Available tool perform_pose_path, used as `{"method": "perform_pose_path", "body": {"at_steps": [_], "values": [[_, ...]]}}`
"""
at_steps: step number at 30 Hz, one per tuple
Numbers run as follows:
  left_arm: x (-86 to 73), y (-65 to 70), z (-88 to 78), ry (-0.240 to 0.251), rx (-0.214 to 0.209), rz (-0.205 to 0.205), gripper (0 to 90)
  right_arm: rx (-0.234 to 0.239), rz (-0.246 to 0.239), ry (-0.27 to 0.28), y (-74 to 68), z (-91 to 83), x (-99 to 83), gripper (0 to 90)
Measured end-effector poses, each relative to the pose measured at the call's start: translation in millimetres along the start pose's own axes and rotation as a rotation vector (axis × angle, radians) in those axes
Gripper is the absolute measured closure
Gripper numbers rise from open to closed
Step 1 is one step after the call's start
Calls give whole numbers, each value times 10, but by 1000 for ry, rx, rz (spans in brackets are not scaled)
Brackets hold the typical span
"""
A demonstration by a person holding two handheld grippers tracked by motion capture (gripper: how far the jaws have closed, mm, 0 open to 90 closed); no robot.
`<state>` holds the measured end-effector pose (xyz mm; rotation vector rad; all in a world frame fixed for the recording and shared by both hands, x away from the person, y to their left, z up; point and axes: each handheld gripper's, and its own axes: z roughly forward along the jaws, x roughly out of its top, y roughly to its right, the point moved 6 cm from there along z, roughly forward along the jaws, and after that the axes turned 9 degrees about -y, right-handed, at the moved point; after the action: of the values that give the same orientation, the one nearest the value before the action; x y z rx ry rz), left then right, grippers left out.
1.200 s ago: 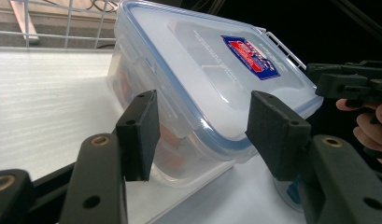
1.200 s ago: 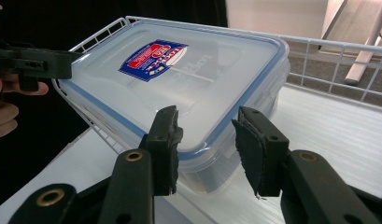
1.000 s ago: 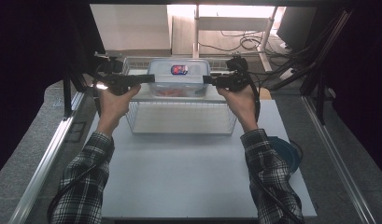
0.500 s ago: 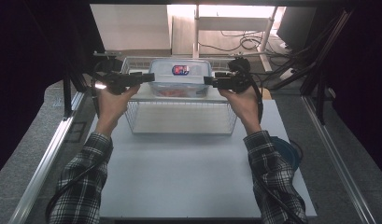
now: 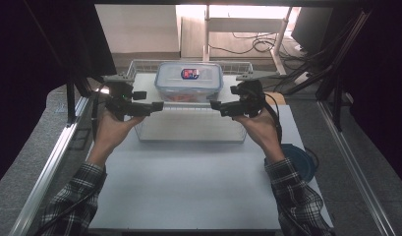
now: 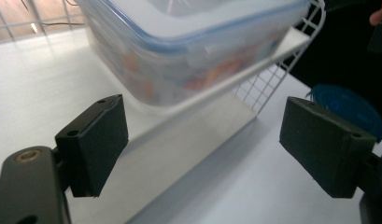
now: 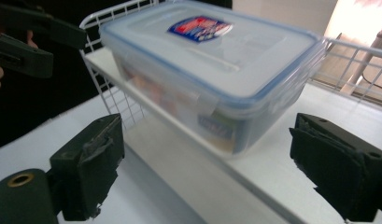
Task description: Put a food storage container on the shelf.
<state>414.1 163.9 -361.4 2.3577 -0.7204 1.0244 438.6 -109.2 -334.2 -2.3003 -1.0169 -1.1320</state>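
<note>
From above, I am watching the left gripper (image 5: 157, 105) and right gripper (image 5: 215, 105) flanking a lidded plastic container (image 5: 189, 81) sitting on a wire rack's (image 5: 188, 123) shelf. The left gripper view is blurring the container (image 6: 188, 51), its jaws gaping empty. The right gripper view is showing likewise, contents indistinct.

Container (image 6: 188, 51) contents blurred, indistinct
</note>
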Motion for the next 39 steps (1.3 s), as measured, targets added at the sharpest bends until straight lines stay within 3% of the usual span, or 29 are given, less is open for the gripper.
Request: {"method": "perform_pose_path", "body": {"at_steps": [2,11,18,22,27,29,32,33,35,36,39], "values": [[-103,88,19,-11,1,27,148,0,-12,0,-43,-12,-67,82],[-423,288,111,-53,-33,63,150,37,-28,-19,-225,-28,-456,53],[-705,539,83,-70,-49,137,103,45,-56,-31,-359,-113,-834,41],[-828,625,69,-67,-49,146,84,43,-67,-35,-408,-169,-1001,34],[-1124,711,92,-72,-50,151,69,42,-55,-25,-431,-229,-1223,32],[-1244,729,136,-64,-65,131,65,32,-59,-33,-434,-230,-1318,32],[-1352,758,181,-42,-82,135,59,22,-51,-39,-450,-223,-1448,27],[-1460,798,229,-33,-103,136,56,19,-47,-44,-457,-214,-1489,18],[-1512,812,250,-36,-98,139,53,17,-53,-62,-476,-197,-1563,5],[-1599,834,287,-54,-83,157,51,21,-50,-62,-488,-197,-1595,5],[-1658,838,293,-71,-51,169,40,48,-42,-72,-515,-194,-1660,4]]}}
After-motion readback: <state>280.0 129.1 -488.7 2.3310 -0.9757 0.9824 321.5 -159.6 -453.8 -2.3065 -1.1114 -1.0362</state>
